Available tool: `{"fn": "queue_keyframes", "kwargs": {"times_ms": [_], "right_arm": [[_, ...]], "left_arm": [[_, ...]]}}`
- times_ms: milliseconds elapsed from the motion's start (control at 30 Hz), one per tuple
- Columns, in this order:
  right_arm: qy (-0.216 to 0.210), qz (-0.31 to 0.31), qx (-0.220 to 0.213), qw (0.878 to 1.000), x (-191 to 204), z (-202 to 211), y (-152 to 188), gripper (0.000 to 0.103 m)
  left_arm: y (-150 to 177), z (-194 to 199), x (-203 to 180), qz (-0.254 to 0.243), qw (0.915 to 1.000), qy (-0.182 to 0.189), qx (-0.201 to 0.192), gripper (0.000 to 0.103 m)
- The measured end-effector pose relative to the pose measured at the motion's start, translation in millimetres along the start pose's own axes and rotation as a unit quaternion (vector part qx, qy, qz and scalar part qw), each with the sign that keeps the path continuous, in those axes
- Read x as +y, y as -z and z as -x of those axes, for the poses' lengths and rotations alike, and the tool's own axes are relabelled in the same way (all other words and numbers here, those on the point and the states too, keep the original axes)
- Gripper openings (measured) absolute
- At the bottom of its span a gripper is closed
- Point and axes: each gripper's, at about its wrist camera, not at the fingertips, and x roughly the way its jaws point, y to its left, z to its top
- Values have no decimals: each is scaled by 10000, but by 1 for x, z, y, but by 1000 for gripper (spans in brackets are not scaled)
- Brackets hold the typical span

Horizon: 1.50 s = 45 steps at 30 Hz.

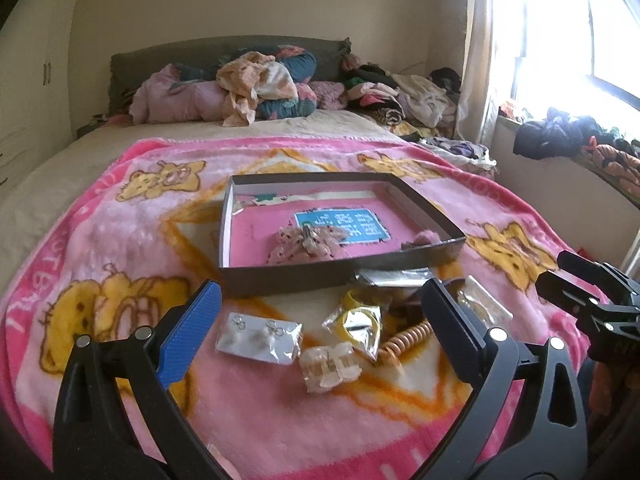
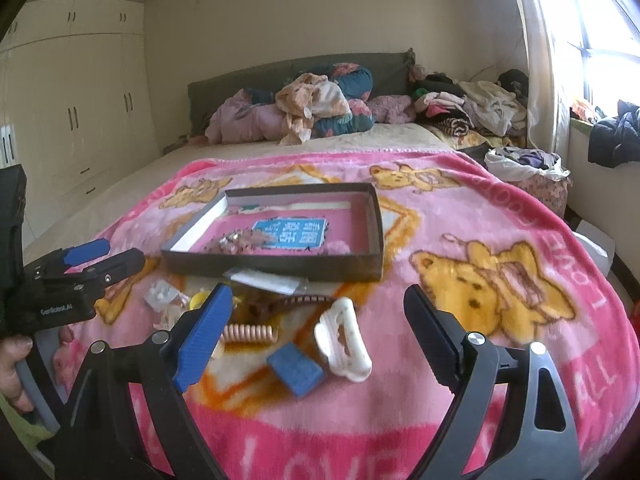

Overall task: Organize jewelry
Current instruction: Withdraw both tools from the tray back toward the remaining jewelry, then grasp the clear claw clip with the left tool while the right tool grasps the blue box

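Note:
A shallow dark box [image 1: 280,280] lies on the pink blanket with a pink bow hair piece [image 1: 308,242] inside it. In front of it are an earring card [image 1: 258,336], a clear hair claw [image 1: 330,366], a yellow piece in a packet [image 1: 358,318] and an orange spiral tie [image 1: 404,340]. My left gripper [image 1: 320,332] hovers open above these, holding nothing. The right wrist view shows a white hair claw [image 2: 344,340], a small blue box [image 2: 296,370] and a brown comb clip [image 2: 296,304]. Above them my right gripper [image 2: 320,340] stands open and empty.
The pink bear blanket [image 2: 480,240] covers the near half of a bed. Heaped bedding and clothes [image 2: 312,108] sit at the headboard. A wardrobe [image 2: 80,112] stands on the left and a window sill with clothes [image 1: 560,140] on the right. A hand [image 2: 12,360] holds the left gripper's handle.

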Motion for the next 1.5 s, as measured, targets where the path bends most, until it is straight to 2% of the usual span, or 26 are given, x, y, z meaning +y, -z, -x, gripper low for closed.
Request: {"fn": "queue_keyframes", "kwargs": {"times_ms": [400,667,833,900,1000,1067,1167,1333,1500], "right_arm": [[-43,-48,150,9999,-1,3,17,85],[-37,-51,377,9993,-5,-5,35,85],[-173,-143,574,9981,-4,-12,44,85],[-223,-148,679,9973,-3,-17,48,79],[-334,-144,835,9958,-1,-25,52,75],[-388,-182,933,9947,-2,-30,55,70],[-480,-245,1053,9930,-3,-38,57,66],[-587,-261,1254,9900,-1,-52,60,61],[-554,-142,1271,9902,6,-64,57,59]], "left_arm": [[18,-4,-7,-81,9993,168,309,91],[35,-12,-5,13,9978,264,602,91],[44,-18,-3,82,9964,326,774,91],[47,-20,-2,131,9960,317,823,91],[52,-25,0,221,9946,374,937,84],[54,-29,0,270,9937,435,993,73],[57,-36,0,310,9925,473,1084,63],[59,-46,2,441,9914,458,1144,62],[55,-51,7,544,9911,460,1124,60]]}}
